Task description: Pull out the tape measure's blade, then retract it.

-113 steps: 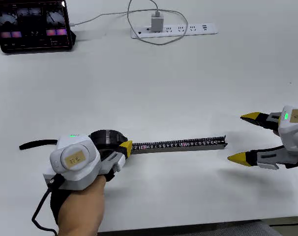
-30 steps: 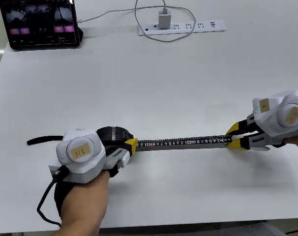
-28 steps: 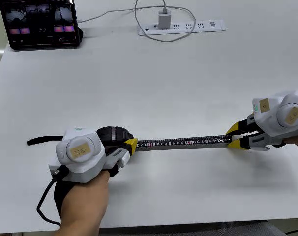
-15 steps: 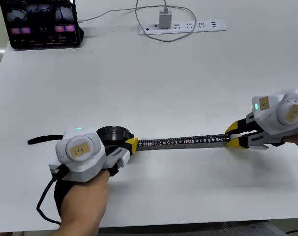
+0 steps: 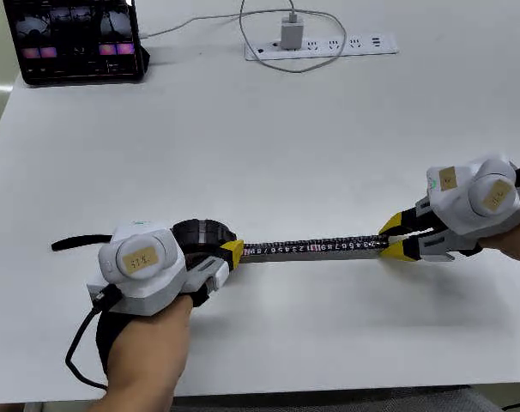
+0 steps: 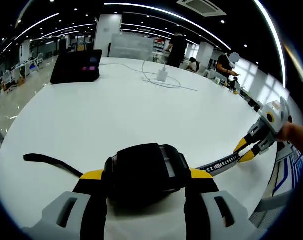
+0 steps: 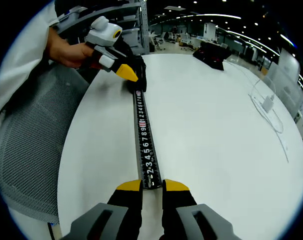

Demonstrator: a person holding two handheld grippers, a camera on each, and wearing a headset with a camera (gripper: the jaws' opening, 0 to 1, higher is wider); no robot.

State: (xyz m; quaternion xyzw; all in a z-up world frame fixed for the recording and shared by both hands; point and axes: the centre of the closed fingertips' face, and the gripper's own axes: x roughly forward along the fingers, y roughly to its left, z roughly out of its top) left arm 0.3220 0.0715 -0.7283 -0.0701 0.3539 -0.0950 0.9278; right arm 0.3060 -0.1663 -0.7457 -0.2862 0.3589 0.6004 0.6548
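A black tape measure case (image 5: 200,235) (image 6: 144,169) lies on the white table (image 5: 269,146), and my left gripper (image 5: 219,257) (image 6: 147,175) is shut on it. The numbered blade (image 5: 311,247) (image 7: 143,135) runs out flat to the right along the table. My right gripper (image 5: 389,239) (image 7: 152,186) is shut on the blade's end, its yellow tips pinching it from both sides. The left gripper view catches the blade (image 6: 220,163) leading to the right gripper (image 6: 249,150). Far along the blade in the right gripper view are the case (image 7: 140,80) and the left gripper (image 7: 125,71).
A black wrist strap (image 5: 75,243) trails left from the case. At the back stand a dark tablet (image 5: 75,39) and a white power strip (image 5: 324,47) with a plugged charger and looped cable. The table's front edge (image 5: 329,390) runs close below the hands. A mesh chair (image 7: 31,150) sits beside the table.
3.8 s ago the right gripper was open, away from the blade's end; it now grips that end. Over the last second it moved left toward the case, and the exposed blade shortened.
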